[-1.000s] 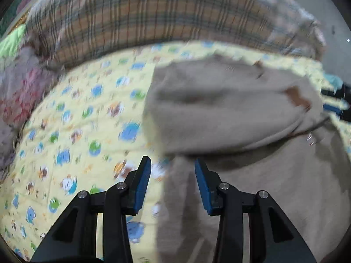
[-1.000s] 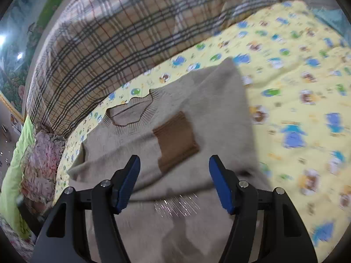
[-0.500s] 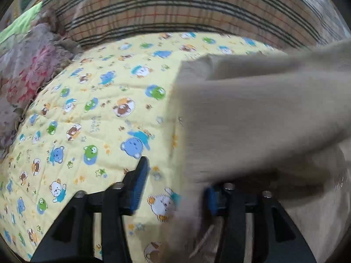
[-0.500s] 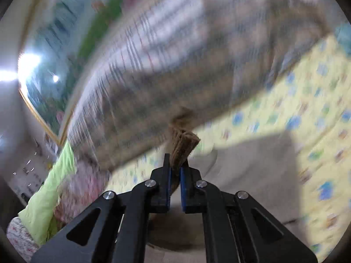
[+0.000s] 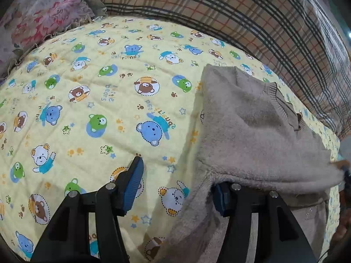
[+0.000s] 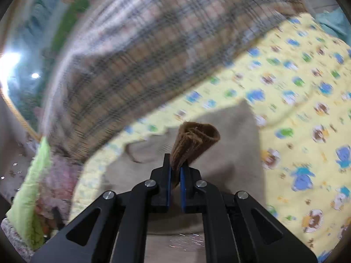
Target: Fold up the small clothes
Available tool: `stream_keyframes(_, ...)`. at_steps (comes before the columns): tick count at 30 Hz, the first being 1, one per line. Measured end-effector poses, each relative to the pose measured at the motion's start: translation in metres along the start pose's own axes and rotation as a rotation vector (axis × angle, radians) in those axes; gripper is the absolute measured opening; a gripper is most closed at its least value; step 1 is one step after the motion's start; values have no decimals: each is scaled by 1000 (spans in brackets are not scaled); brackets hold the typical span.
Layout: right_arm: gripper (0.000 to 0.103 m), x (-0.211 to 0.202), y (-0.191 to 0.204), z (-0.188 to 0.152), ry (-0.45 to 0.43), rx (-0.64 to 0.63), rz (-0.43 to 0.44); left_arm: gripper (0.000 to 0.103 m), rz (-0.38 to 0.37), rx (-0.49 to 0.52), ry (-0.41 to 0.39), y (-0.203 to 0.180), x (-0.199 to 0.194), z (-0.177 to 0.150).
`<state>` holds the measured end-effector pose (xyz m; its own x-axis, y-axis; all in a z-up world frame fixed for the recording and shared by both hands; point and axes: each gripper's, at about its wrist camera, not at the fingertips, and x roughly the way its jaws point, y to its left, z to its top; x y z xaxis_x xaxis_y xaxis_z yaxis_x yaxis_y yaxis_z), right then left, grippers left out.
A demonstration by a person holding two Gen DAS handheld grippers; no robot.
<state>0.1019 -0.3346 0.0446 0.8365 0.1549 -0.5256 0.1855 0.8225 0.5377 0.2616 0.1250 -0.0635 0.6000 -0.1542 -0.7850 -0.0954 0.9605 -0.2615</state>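
Here a fold is under way: the brown knit patch [image 6: 194, 143] of the beige sweater [image 5: 258, 135] is pinched tight in the right gripper [image 6: 175, 173] and lifted over the bear-print quilt [image 5: 87, 109]. The left gripper [image 5: 175, 188] is opening, fuzzy fleece draped over one finger, nothing clamped. Next, a hem edge must probably be gripped.

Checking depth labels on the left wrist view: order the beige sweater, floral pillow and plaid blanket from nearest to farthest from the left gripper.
1. beige sweater: nearest, draped over the right finger of the left gripper, whose jaws are opening.
2. floral pillow: far upper left, at the edge of the yellow bear-print sheet.
3. plaid blanket: across the top and right, behind the sheet. Pillow and blanket are too close to call.
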Motion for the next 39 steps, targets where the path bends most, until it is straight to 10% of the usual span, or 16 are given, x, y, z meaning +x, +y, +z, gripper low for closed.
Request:
stream_keyframes(6,15,23,-42,-39,172,39,-143,63,47,85,27,-6,0,-5)
stream_keyframes(9,16,0,-43,-42,159,29,-182,64,47,139,50,4,-11,-17)
stream_keyframes(14,47,-37,-6,-30,20,-155,-416,63,5,173,76,24,-46,-35)
stream_keyframes(17,50,-37,37,-18,-14,-265,-281,63,-39,131,57,25,-61,-31)
stream_keyframes(22,51,49,128,-27,210,-422,112,66,-59,236,37,-9,-57,-28)
stream_keyframes(26,52,128,177,-31,361,-431,269,66,-13,279,14,-21,-44,-28)
stream_keyframes(30,51,188,207,-37,454,-459,307,69,100,243,14,-10,-23,-19)
stream_keyframes(34,50,236,227,-57,564,-517,298,71,3,87,45,17,-12,-13)
stream_keyframes(37,4,257,236,-74,651,-577,294,71,15,81,21,18,-14,-17)
stream_keyframes(39,4,260,245,-76,615,-633,315,70,28,66,8,20,-16,-19)
